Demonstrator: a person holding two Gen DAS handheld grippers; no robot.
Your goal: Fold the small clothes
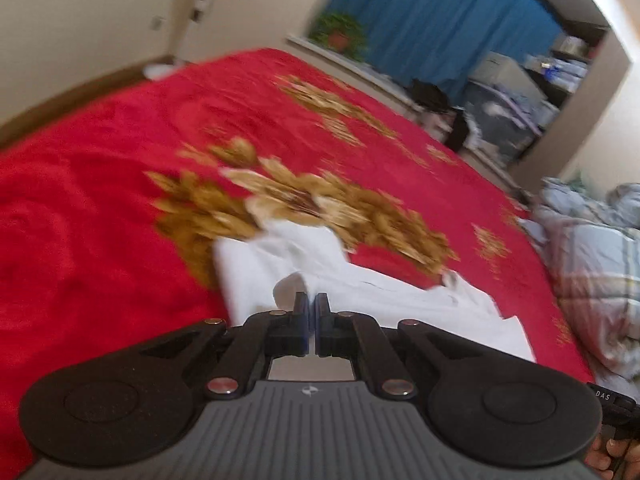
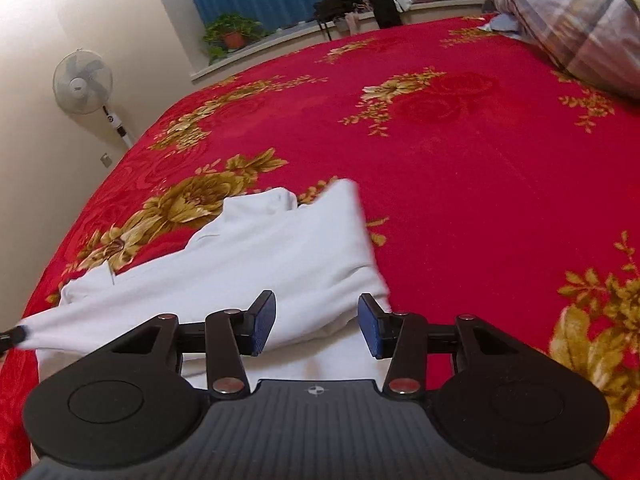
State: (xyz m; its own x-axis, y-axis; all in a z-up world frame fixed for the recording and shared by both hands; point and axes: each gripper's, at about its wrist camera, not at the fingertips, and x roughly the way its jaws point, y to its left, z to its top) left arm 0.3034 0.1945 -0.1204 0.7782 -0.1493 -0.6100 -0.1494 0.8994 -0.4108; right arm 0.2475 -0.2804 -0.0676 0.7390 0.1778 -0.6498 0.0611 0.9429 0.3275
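A small white garment (image 2: 276, 256) lies partly folded on the red bed; it also shows in the left wrist view (image 1: 320, 276). My left gripper (image 1: 311, 304) is shut on an edge of the garment and lifts it; in the right wrist view its tip (image 2: 12, 336) pulls a corner of the cloth taut at the far left. My right gripper (image 2: 316, 320) is open, its blue pads (image 2: 264, 320) just above the near edge of the garment, holding nothing.
The red blanket with gold flowers (image 2: 460, 152) covers the bed. A plaid quilt (image 2: 580, 20) is heaped at the far right. A standing fan (image 2: 82, 82), a potted plant (image 2: 232, 34) and blue curtains (image 1: 440, 12) stand beyond the bed.
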